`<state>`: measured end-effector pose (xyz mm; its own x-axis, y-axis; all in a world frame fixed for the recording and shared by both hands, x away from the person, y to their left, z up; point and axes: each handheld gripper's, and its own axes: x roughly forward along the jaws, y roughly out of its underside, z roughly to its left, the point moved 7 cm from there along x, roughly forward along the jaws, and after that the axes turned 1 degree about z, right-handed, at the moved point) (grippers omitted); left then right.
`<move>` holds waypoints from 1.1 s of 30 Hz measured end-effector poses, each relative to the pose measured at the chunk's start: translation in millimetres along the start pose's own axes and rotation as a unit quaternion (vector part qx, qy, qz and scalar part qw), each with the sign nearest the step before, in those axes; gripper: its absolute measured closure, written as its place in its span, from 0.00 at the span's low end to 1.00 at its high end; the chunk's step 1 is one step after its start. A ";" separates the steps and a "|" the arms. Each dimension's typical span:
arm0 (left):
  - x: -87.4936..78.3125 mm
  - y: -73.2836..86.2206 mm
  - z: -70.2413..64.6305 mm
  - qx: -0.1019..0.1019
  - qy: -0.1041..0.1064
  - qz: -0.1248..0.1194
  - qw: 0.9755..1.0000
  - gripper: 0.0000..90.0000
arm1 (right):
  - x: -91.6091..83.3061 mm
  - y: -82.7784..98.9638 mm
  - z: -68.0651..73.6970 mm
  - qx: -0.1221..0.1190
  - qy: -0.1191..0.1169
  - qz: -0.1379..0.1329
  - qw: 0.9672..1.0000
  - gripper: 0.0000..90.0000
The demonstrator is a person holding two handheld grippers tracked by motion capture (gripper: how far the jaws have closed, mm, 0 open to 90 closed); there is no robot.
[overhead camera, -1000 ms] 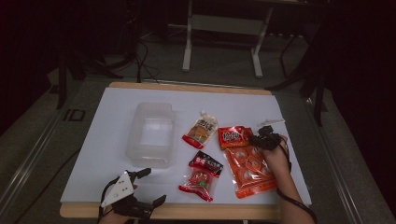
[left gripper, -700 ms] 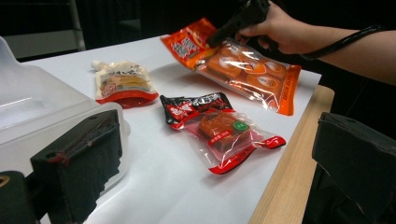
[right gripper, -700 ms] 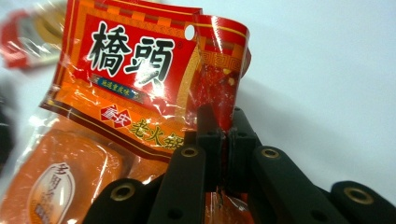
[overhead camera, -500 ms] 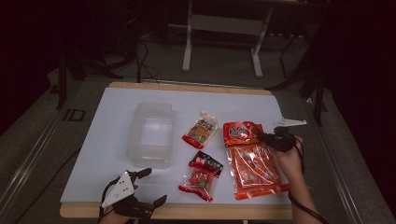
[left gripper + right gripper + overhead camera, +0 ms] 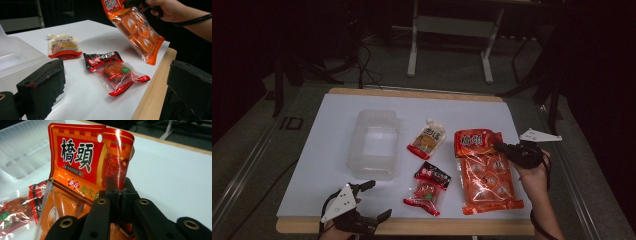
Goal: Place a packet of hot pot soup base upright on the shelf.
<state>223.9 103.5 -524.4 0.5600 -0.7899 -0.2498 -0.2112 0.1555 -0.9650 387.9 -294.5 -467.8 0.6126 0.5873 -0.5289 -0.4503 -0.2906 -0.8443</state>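
While the clear plastic tub [image 5: 374, 144] sits well to the left across the white table [image 5: 337, 115], your right gripper [image 5: 503, 148] is clenched on the far right corner of the big orange snack pack [image 5: 486, 172], which hangs off the table with its long axis running from far down to near. Between the pack and the tub lie the pale pouch [image 5: 428, 138] and the black-and-red packet [image 5: 428, 188]. Your left gripper [image 5: 371, 201], jaws released and empty, rests at the near edge, nearer the tub.
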 end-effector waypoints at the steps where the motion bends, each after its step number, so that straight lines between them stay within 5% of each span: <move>1: 0.2 -0.5 -0.8 0.001 0.000 0.000 1.000 0.02 | -2.9 -0.2 1.1 0.003 -0.005 -0.004 1.000 0.97; 19: 3.1 -6.4 -13.8 -0.001 0.020 -0.002 1.000 0.02 | -57.7 -4.9 29.2 -0.017 -0.035 -0.076 0.996 0.97; 33: 6.7 -13.5 -13.2 0.004 0.023 -0.007 1.000 0.02 | -92.2 -38.3 62.3 -0.063 -0.053 -0.124 0.989 0.97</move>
<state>220.0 88.3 -512.0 0.5257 -0.8180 -0.2335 -0.1977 0.1494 -0.9688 308.1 -290.4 -381.3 0.6200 0.7262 -0.2971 -0.2051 -0.2155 -0.9547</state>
